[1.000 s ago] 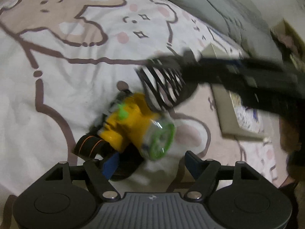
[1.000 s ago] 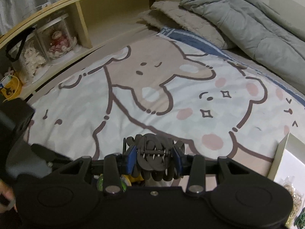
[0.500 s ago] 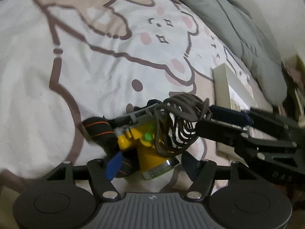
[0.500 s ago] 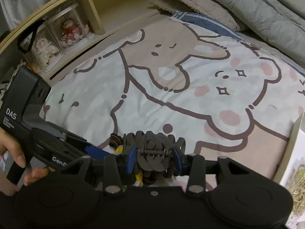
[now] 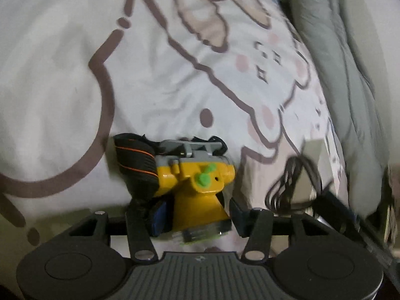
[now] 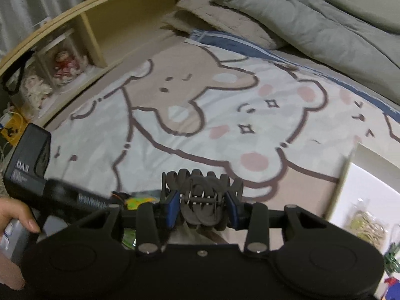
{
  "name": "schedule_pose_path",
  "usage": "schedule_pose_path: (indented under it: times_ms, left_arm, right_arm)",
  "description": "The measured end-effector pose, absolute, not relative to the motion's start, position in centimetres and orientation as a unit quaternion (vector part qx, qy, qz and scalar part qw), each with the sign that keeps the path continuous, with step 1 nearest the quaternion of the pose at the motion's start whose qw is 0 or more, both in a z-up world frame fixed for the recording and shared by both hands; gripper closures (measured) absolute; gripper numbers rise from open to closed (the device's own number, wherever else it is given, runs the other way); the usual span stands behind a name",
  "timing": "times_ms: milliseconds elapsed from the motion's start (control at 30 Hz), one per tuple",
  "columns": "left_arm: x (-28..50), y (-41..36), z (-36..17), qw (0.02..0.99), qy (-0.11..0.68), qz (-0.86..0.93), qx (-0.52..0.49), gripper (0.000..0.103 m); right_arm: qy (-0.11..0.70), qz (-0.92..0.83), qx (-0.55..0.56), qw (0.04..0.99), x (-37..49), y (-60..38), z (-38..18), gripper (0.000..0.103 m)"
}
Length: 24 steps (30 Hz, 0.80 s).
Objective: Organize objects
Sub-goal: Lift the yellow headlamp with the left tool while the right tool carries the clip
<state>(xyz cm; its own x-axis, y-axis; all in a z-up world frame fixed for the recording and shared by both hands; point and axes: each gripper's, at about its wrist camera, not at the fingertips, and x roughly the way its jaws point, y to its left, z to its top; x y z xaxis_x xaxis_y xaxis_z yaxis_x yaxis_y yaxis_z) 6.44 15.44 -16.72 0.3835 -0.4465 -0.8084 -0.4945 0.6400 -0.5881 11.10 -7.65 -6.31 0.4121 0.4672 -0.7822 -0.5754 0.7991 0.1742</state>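
A yellow headlamp (image 5: 200,187) with a green knob and a black-and-orange strap (image 5: 136,161) lies on the bear-print sheet (image 5: 160,75). My left gripper (image 5: 197,215) is closing its jaws on it, and both blue pads touch the lamp's sides. A little of the lamp (image 6: 140,201) shows in the right wrist view, behind the left gripper's body (image 6: 27,155) and a hand (image 6: 15,215). My right gripper (image 6: 202,210) is shut on a dark hair claw clip (image 6: 202,195). In the left wrist view that clip (image 5: 292,187) hangs to the right of the lamp.
A beige box with a white inside (image 6: 370,175) sits on the bed at the right, also seen as the box (image 5: 310,155) behind the clip. A grey duvet (image 6: 312,20) is piled at the far right. A wooden shelf (image 6: 112,25) with dolls in clear cases (image 6: 62,62) runs along the left.
My left gripper has rolled and drawn its fingers in around the headlamp. My right gripper has carried the claw clip from over the headlamp off to the right.
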Motion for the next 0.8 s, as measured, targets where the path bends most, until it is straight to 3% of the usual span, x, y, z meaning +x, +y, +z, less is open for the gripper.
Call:
schedule_pose_path:
  times_ms: [533, 800]
  left_arm:
    - [7.7, 11.5, -15.0, 0.801, 0.539, -0.057, -0.254, 0.055]
    - [8.0, 10.8, -10.9, 0.860, 0.461, -0.083, -0.201, 0.055]
  right_arm:
    - [0.465, 0.294, -0.065, 0.833, 11.2, -10.5, -8.0, 0.063]
    - [0.434, 0.271, -0.046, 0.858, 11.1, -11.8, -6.4, 0.063]
